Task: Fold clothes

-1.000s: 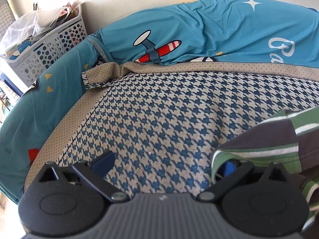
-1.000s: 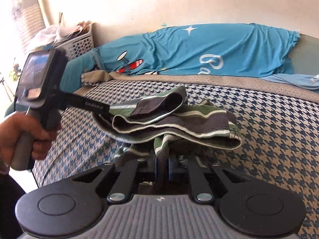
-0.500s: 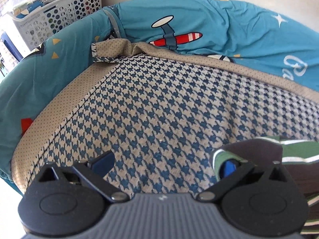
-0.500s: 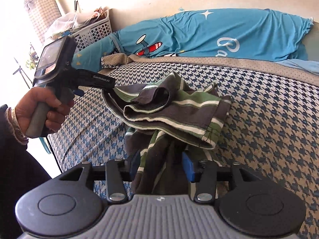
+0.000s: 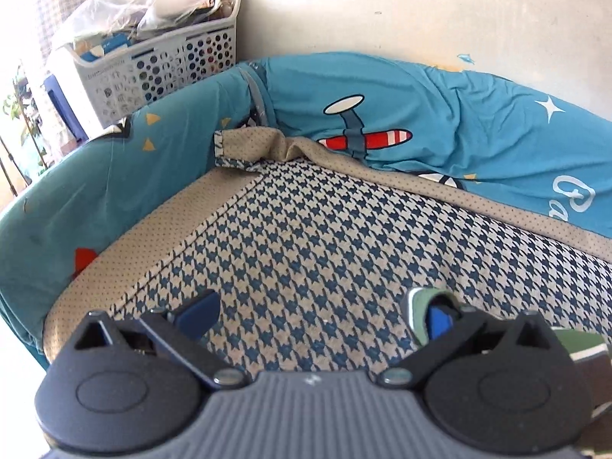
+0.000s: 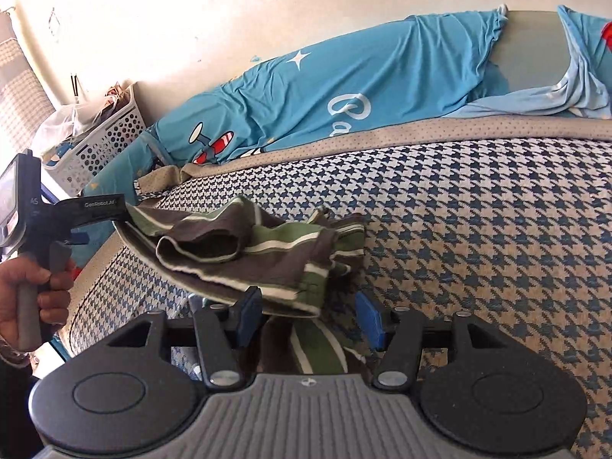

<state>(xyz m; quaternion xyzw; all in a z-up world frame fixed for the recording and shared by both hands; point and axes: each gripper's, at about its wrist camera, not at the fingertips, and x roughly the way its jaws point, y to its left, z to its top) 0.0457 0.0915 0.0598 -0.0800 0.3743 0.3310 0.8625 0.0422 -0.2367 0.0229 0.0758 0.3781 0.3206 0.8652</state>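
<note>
A green, brown and white striped garment (image 6: 267, 252) is bunched above the houndstooth bed cover (image 6: 478, 229). Its left end hangs over one finger (image 6: 99, 206) of the left gripper, which a hand (image 6: 34, 290) holds at the left edge. In the left wrist view the left gripper (image 5: 317, 310) is wide open. The garment's hem (image 5: 417, 306) is hooked over its right finger only. My right gripper (image 6: 309, 319) stands open, jaws well apart. Striped cloth lies loose between and under its fingers, and neither pad clamps it.
Rumpled blue airplane-print bedding (image 5: 382, 114) runs along the wall behind the bed cover (image 5: 306, 237). A white perforated laundry basket (image 5: 153, 65) full of items stands at the back left corner. The bed's left edge drops off near the hand.
The right gripper went from shut on the garment to wide open, letting the cloth go. The left gripper stayed open with the hem on its finger and tilted upward.
</note>
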